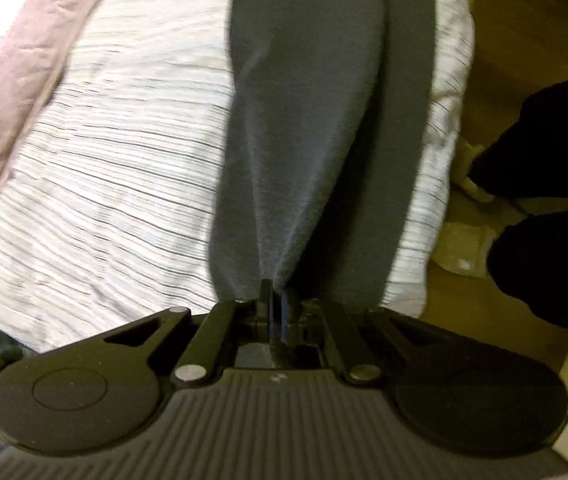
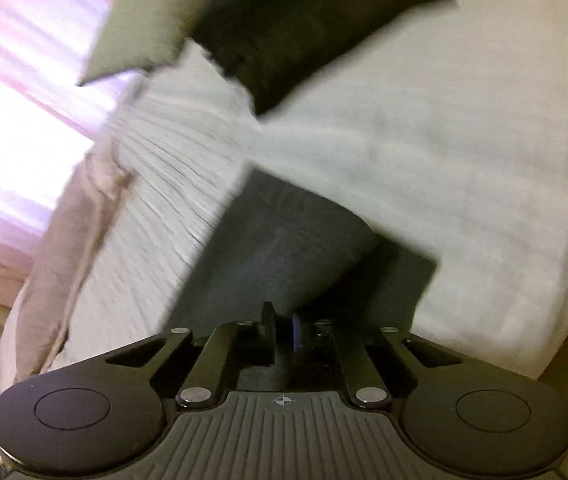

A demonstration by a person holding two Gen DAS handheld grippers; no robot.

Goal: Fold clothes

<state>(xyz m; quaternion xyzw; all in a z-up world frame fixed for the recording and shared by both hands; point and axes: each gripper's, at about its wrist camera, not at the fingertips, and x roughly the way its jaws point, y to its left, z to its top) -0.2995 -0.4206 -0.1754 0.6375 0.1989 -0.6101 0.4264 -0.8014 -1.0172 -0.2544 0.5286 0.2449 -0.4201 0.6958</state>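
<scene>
Mid-fold: left gripper [image 1: 275,300] and right gripper [image 2: 284,322], jaws seemingly pinched on grey garment [image 1: 303,120] over bed [image 1: 104,160]. Next: lay it over evenly.

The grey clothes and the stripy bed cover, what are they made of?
The grey clothes look like soft, matte knit fabric, maybe jersey or fleece: they drape in smooth folds where the left tongs pinch them. The stripy bed cover looks like crinkled woven cotton, white with thin dark lines, puckered all over. Blur keeps me from being sure.
</scene>
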